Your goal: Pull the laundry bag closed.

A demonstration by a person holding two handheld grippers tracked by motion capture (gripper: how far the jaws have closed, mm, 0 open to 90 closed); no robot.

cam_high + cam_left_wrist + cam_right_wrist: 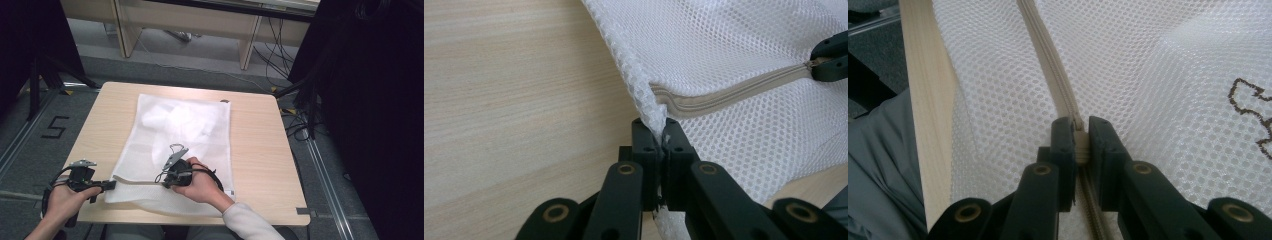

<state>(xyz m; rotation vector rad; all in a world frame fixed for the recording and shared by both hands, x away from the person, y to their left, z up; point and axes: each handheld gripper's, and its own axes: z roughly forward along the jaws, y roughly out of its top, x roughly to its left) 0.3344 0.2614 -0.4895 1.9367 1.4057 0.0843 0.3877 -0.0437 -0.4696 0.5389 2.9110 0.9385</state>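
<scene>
White mesh bag [175, 145] flat on table [260, 150], near front edge. Left gripper [658, 131] clamps bag's left edge; right gripper [1080, 134] pinches what looks like zipper pull [1081, 145].

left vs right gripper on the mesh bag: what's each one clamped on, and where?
The left gripper pinches the mesh bag at its corner seam, beside the end of the zipper; the right gripper pinches the zipper pull further along the zipper. In the high view, the left gripper sits at the bag's near-left edge, the right gripper over the bag's middle. Both are shut, gripping parts of the same bag.
</scene>
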